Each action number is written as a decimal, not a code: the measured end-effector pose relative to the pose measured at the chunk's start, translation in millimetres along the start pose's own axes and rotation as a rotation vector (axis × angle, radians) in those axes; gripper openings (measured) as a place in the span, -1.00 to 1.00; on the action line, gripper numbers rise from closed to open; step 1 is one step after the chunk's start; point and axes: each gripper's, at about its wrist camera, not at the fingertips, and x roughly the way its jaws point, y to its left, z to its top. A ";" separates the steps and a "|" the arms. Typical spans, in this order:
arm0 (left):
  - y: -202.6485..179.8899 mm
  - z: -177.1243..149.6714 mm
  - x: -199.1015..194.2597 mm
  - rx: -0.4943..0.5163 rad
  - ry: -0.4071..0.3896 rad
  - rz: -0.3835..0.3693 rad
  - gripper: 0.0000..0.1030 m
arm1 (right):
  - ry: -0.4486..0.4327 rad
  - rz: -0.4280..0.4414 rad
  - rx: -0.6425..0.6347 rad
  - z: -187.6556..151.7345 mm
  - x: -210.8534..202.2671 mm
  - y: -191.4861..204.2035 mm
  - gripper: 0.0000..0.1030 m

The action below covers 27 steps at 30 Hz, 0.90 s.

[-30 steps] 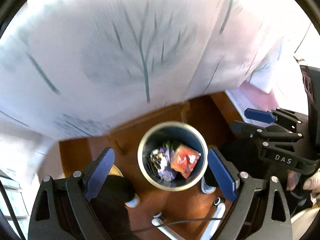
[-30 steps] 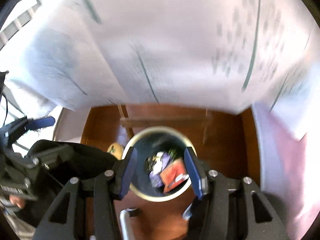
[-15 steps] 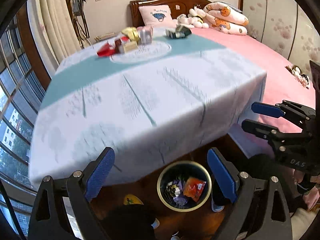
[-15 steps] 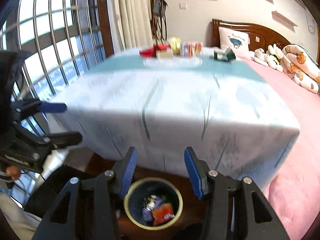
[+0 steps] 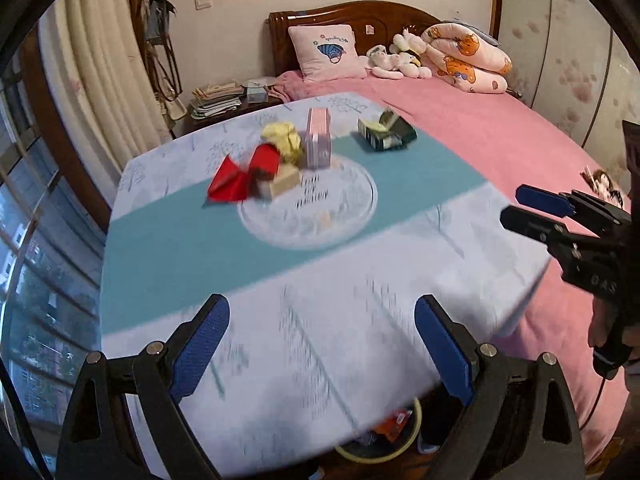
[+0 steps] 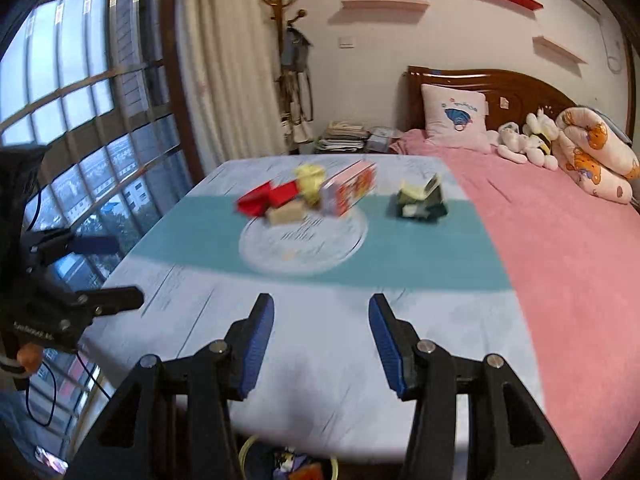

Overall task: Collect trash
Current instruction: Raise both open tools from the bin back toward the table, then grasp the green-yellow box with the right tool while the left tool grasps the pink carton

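The left wrist view shows the left gripper with its blue pads spread wide and nothing between them, above the near part of the table with its pale blue cloth. At the bottom edge the trash bin peeks out from under the cloth, with an orange wrapper inside. Only this view shows the right gripper from the side, at the right edge over the pink bed.

On the far half of the table, left to right, lie a red wrapper, a beige box just beside it, a yellow crumpled paper behind, a pink carton standing upright, and, set apart to the right, a dark green packet. A clear glass plate sits in front of the cluster; motion blur makes it hard to say whether the beige box rests on its rim.

The right wrist view alone shows the window and the left gripper from the side against it. The right gripper is released too, its jaws partly apart and empty. All the trash lies well ahead of both grippers, toward the far side of the table; the bin lies below them.
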 end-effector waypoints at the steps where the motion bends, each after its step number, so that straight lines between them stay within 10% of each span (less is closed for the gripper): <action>1: 1.2 14.8 8.5 -0.001 0.010 -0.009 0.80 | 0.006 -0.007 0.012 8.7 6.1 -7.7 -0.04; 16: -4.4 196.9 168.5 -0.015 0.048 -0.005 0.79 | 0.139 -0.045 0.339 107.4 170.0 -165.4 -0.04; 27: -9.9 233.1 268.2 -0.043 0.135 0.004 0.63 | 0.226 0.047 0.449 100.9 249.4 -198.9 -0.04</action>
